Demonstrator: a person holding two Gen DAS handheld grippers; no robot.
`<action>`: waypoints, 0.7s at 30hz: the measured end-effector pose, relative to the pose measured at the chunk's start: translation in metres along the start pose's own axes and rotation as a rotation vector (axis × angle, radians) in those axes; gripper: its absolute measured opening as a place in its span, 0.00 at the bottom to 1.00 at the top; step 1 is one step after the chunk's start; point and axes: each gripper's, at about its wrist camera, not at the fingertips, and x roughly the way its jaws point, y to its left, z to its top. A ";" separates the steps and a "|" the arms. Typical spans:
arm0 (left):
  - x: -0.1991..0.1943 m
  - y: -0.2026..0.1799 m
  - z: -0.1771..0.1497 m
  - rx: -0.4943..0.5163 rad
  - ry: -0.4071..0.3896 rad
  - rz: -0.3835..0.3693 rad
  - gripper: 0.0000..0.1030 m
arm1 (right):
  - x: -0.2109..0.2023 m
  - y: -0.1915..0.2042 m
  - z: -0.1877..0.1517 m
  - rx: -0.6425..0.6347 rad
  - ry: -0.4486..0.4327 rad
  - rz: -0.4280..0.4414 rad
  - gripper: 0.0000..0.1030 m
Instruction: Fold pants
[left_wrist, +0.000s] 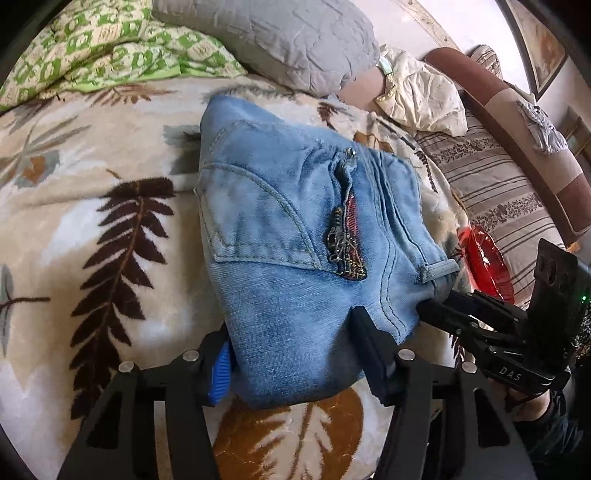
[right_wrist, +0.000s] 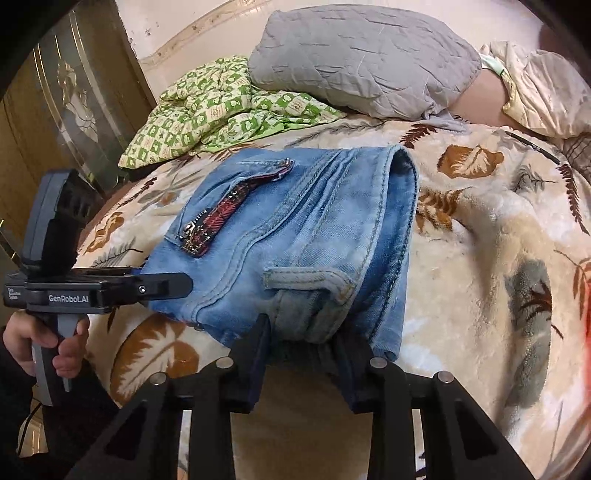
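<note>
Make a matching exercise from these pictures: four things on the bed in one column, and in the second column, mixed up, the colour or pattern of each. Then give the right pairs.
Column one:
1. pants
2. pillow
3. quilt
4. bed cover

Column two:
A. green and cream checks
B. cream with brown leaf prints
C. faded light blue denim
D. plain grey

Right pairs: 1-C, 2-D, 3-A, 4-B.
</note>
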 end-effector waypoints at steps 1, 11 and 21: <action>-0.005 -0.002 0.001 -0.001 -0.009 0.009 0.63 | -0.002 0.000 0.000 -0.004 -0.007 0.005 0.38; -0.043 0.002 0.038 -0.022 -0.083 0.037 0.90 | -0.043 -0.028 0.007 0.074 -0.099 0.038 0.76; -0.002 0.041 0.106 -0.159 -0.023 -0.009 0.90 | -0.015 -0.065 0.068 0.248 -0.106 0.171 0.76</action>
